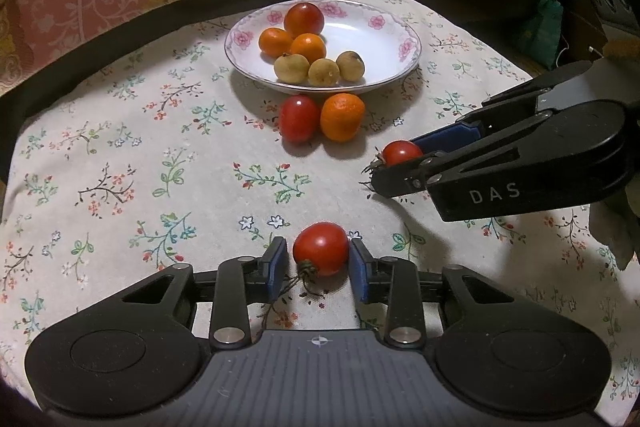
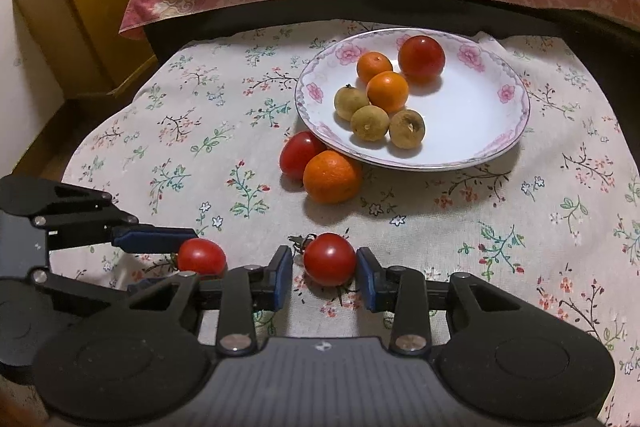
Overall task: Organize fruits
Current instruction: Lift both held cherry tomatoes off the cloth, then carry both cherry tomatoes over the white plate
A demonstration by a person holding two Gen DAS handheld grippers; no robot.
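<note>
Here the left gripper (image 1: pixel 319 264) and right gripper (image 2: pixel 324 274) each straddle a cherry tomato on the tablecloth (image 1: pixel 120 163) near its front edge, jaws not clearly clamped; next, close, then carry to the plate (image 1: pixel 384 39).

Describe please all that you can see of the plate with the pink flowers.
The plate is round, shallow and white, glossy like porcelain, with pink flowers and a thin dark line around its rim. It rests flat on the flowered tablecloth, near the far edge. Inside lie one tomato, two small oranges and three brownish-yellow fruits, grouped on the side away from the right gripper. Outside, a tomato and an orange lie against its near rim. No gripper touches it.
</note>
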